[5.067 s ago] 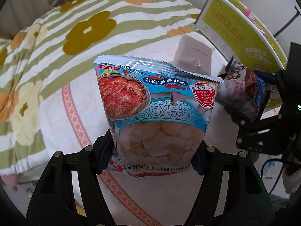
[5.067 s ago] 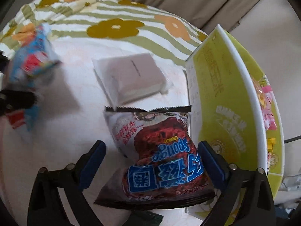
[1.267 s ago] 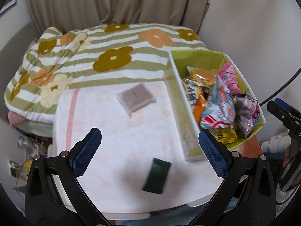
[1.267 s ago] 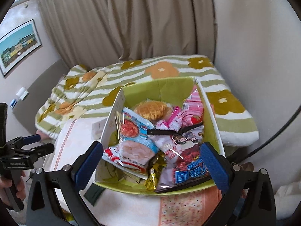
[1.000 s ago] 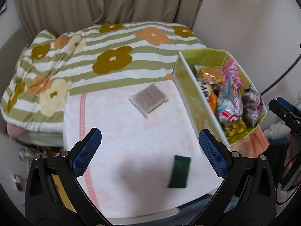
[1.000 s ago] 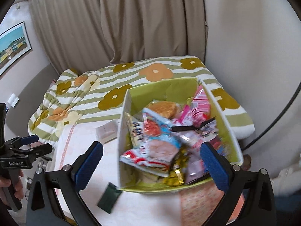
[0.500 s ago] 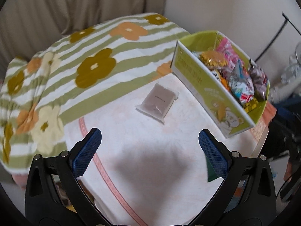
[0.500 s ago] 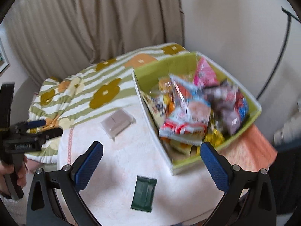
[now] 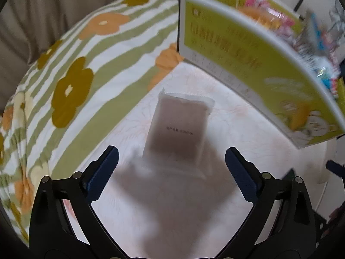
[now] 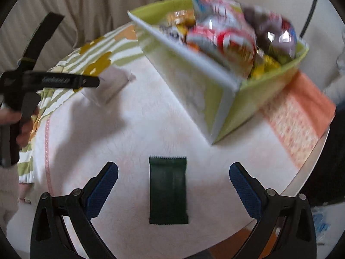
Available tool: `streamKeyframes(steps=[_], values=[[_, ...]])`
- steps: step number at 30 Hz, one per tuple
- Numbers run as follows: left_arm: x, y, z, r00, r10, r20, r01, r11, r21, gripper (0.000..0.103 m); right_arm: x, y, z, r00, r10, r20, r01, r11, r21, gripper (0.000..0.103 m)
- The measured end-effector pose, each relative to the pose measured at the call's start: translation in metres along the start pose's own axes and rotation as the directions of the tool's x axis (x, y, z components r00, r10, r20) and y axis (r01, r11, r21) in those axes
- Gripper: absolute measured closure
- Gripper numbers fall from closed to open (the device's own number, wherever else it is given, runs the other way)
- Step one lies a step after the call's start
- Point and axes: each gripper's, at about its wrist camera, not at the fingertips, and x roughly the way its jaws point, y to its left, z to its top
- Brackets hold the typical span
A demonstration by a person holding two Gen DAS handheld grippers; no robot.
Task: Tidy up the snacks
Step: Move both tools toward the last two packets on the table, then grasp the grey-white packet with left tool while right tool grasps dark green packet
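Blue-padded jaws of the left tool [image 9: 171,172] stand wide and are closing, with the near end of the brown packet [image 9: 177,127] just ahead of them and nothing yet pressed; the packet lies flat on the white table [image 9: 237,112], lengthwise to the tool, so the pads can meet its long edges. Likewise the right tool [image 10: 173,186] is spread and empty, straddling the dark green packet [image 10: 168,191], which lies flat near the table's front edge without touching either pad. Both approaches appear aimed at the last two loose snacks.

Beyond them stands the yellow-green box [image 9: 248,60], heaped with bright snack bags [image 10: 228,36], presumably the destination. Farthest back lie a floral striped bedspread [image 9: 86,64] and beige curtains [image 10: 107,10].

Only the right wrist view shows the green packet, the box's filled interior, the orange patterned cloth [image 10: 299,116] and the person's hand [image 10: 13,118] gripping the left tool's handle. Only the left wrist view shows the brown packet's printed face and the box's printed side.
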Motion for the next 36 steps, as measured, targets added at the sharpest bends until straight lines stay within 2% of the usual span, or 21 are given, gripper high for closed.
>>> streamKeyframes(steps=[2, 4, 7, 12, 14, 16, 24, 29, 31, 36], values=[[0.018, 0.000, 0.004, 1.000, 0.006, -0.021, -0.006, 1.000, 0.026, 0.007, 0.012, 0.002, -0.009, 1.000, -0.006, -0.021, 0.006, 1.000, 0.015, 0.001], [0.029, -0.001, 0.008, 0.999, 0.002, -0.032, -0.001, 0.999, 0.041, 0.007, 0.021, 0.006, -0.016, 0.999, -0.015, -0.048, 0.016, 1.000, 0.016, 0.007], [0.042, -0.002, 0.012, 0.999, 0.004, -0.040, -0.001, 0.998, 0.064, 0.008, 0.030, 0.008, -0.024, 0.997, -0.023, -0.075, 0.024, 1.000, 0.019, 0.007], [0.054, -0.004, 0.015, 0.999, -0.013, -0.050, 0.018, 0.995, 0.095, 0.025, 0.034, 0.011, -0.033, 0.995, -0.051, -0.084, 0.052, 0.999, 0.010, 0.008], [0.053, -0.008, 0.015, 0.999, -0.033, -0.038, 0.038, 0.993, 0.114, 0.038, 0.033, 0.011, -0.035, 0.995, -0.053, -0.086, 0.054, 0.998, 0.012, 0.017], [0.052, -0.012, 0.015, 0.999, -0.026, -0.033, 0.030, 0.991, 0.130, 0.040, 0.033, 0.009, -0.041, 0.994, -0.050, -0.097, 0.052, 0.998, 0.018, 0.023], [0.048, -0.012, 0.011, 0.999, -0.024, -0.035, 0.027, 0.994, 0.105, 0.042, 0.025, 0.008, -0.050, 0.994, -0.069, -0.085, 0.070, 0.997, 0.015, 0.031], [0.040, -0.011, -0.001, 0.999, -0.028, -0.033, 0.030, 0.997, 0.075, 0.043, 0.030, 0.016, -0.048, 0.993, -0.083, -0.081, 0.081, 0.996, -0.026, 0.048], [0.036, -0.009, -0.007, 0.999, -0.024, -0.029, 0.026, 0.998, 0.058, 0.043, 0.030, 0.017, -0.045, 0.994, -0.081, -0.075, 0.078, 0.996, -0.040, 0.061], [0.014, 0.002, -0.024, 1.000, -0.023, -0.017, 0.023, 0.999, -0.026, 0.043, 0.027, 0.021, -0.033, 0.997, -0.047, -0.064, 0.043, 0.997, -0.062, 0.062]])
